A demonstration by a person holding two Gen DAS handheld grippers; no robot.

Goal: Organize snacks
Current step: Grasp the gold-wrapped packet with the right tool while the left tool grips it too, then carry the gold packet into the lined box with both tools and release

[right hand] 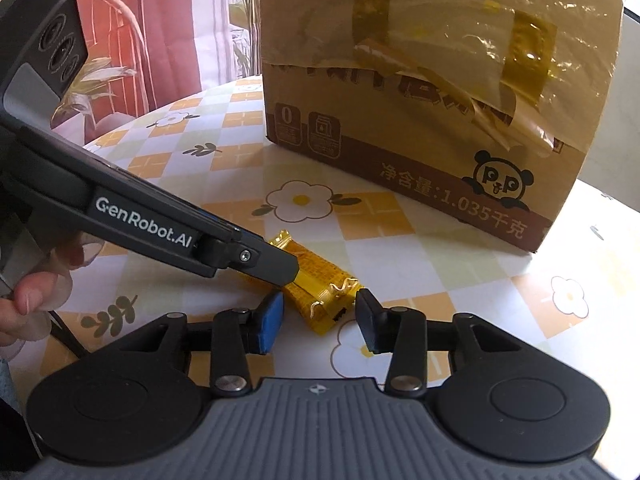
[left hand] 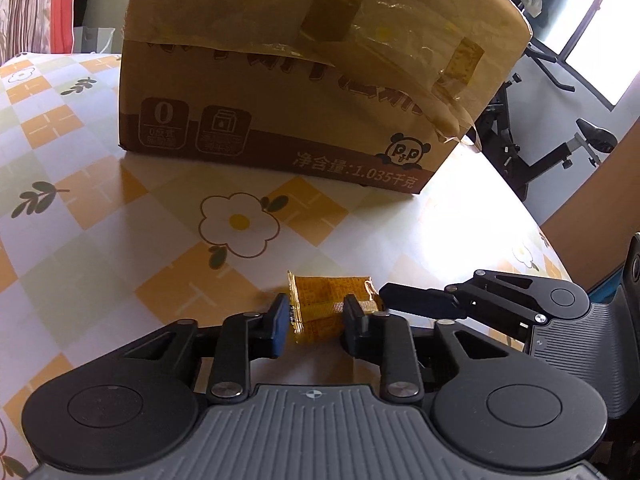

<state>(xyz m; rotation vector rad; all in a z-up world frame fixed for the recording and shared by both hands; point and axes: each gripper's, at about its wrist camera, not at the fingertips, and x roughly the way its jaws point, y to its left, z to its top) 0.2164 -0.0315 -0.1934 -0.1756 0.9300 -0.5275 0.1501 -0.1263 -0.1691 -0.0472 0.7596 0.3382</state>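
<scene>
Yellow snack packet (left hand: 320,312) lies on the tabletop (left hand: 120,220), pinched across its middle by the left tool (left hand: 316,320); the right tool (right hand: 318,316) straddles its crimped end, pads barely touching

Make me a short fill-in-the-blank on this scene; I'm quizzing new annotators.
1. The snack packet between the left claw fingers is wrapped in ____ foil.
2. The cardboard box carries a cartoon ____ in its lower corner.
3. The tablecloth is printed with white ____.
4. The packet lies on the table, in ____ of the box.

Missing words: yellow; panda; flowers; front
</scene>
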